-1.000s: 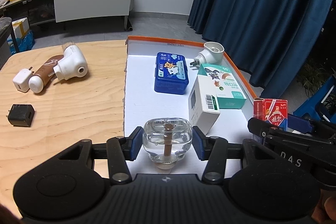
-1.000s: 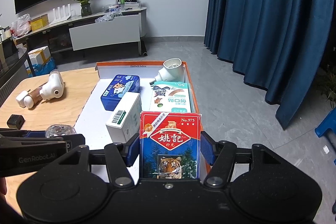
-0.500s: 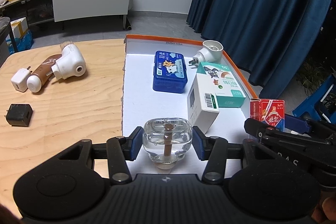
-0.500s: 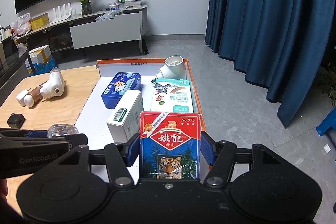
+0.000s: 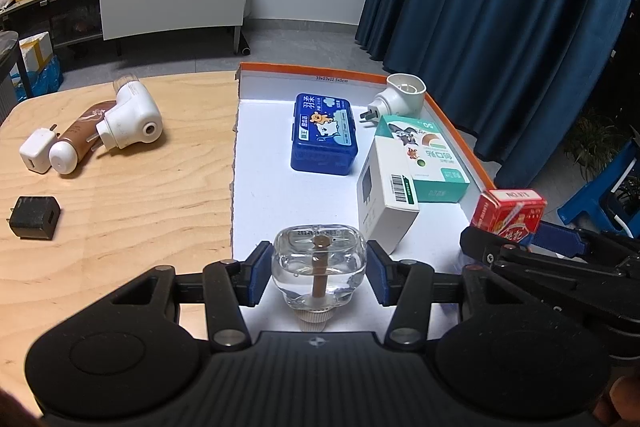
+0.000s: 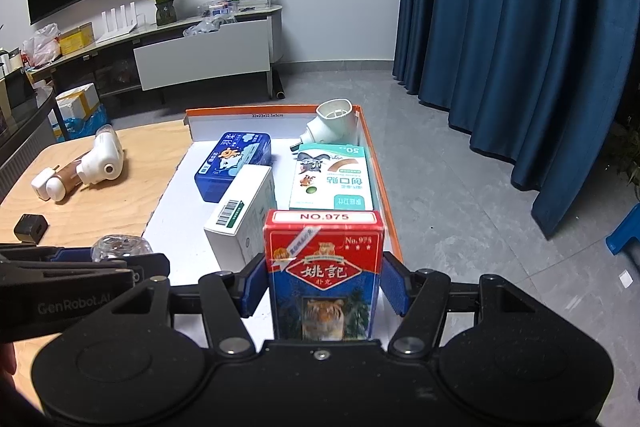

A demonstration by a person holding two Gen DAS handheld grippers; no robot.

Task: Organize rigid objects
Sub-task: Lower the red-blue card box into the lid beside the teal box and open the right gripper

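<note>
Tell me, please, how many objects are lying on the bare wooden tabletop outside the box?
4: white charger, brown tube, white plug-in device, black charger. Others may be hidden.

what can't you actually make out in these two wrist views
- Clear glass bottle: in the right wrist view, mostly hidden behind the left gripper.
- Red playing-card box: its bottom is hidden by the right gripper.
- Black square charger: its markings are too small to read.

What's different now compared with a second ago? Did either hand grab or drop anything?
Nothing grabbed or dropped. The right gripper has tipped its red playing-card box forward, so the "NO.975" top now shows. The left gripper still holds the clear glass bottle over the white tray. Things in the tray and on the wooden table stayed put.
</note>
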